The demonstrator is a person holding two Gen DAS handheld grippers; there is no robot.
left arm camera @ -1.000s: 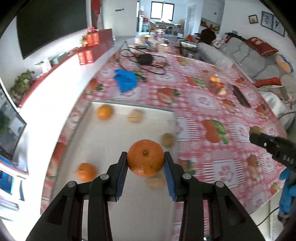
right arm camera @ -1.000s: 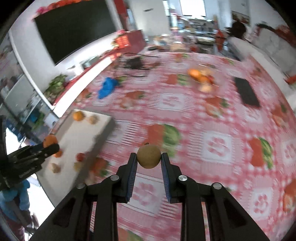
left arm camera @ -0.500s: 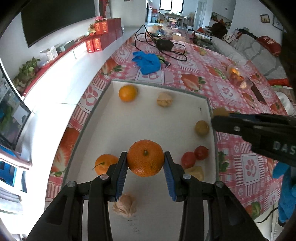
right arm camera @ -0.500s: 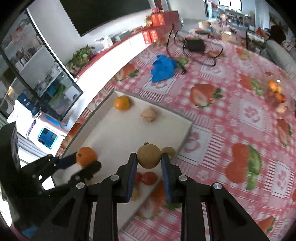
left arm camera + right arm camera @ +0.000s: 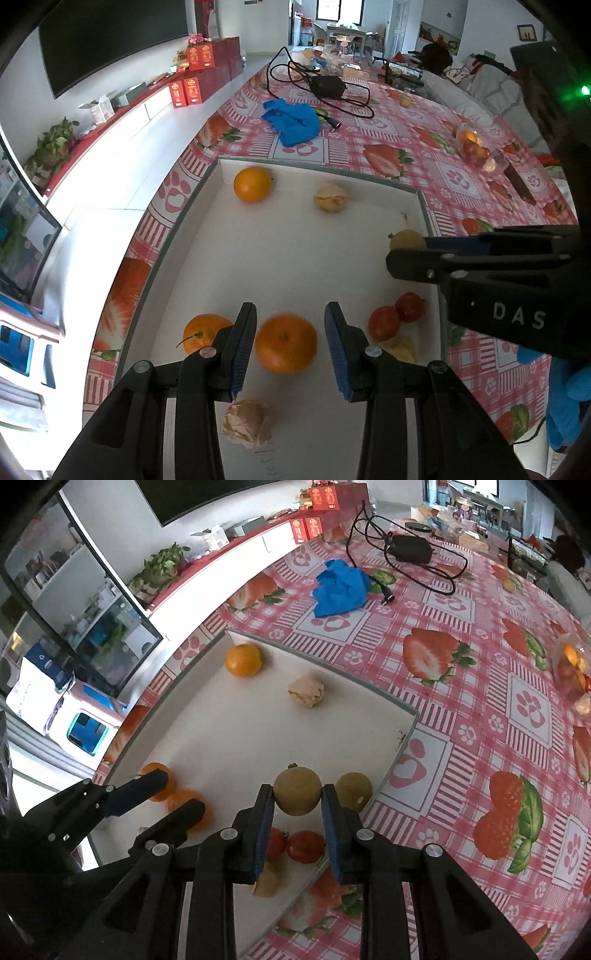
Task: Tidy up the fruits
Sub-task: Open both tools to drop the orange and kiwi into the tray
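My left gripper (image 5: 290, 341) is open over the white tray (image 5: 288, 258). An orange (image 5: 285, 343) sits between its pads, free of them, next to another orange (image 5: 201, 332). My right gripper (image 5: 297, 814) is shut on a brown round fruit (image 5: 297, 791) and holds it above the tray's near right part, beside a second brown fruit (image 5: 353, 792). The right gripper also shows in the left wrist view (image 5: 406, 251). A third orange (image 5: 252, 184), two red fruits (image 5: 397, 317) and a crumpled pale husk (image 5: 330, 198) lie in the tray.
Another pale husk (image 5: 246, 424) lies near the tray's front edge. A blue cloth (image 5: 291, 120), a black cable with adapter (image 5: 327, 86) and a clear fruit container (image 5: 474, 147) sit on the red checked tablecloth (image 5: 480, 664). The table's left edge drops to the floor.
My left gripper opened and let go of the orange, which now rests in the tray. Both grippers moved lower and closer over the tray; the right still holds the brown fruit.
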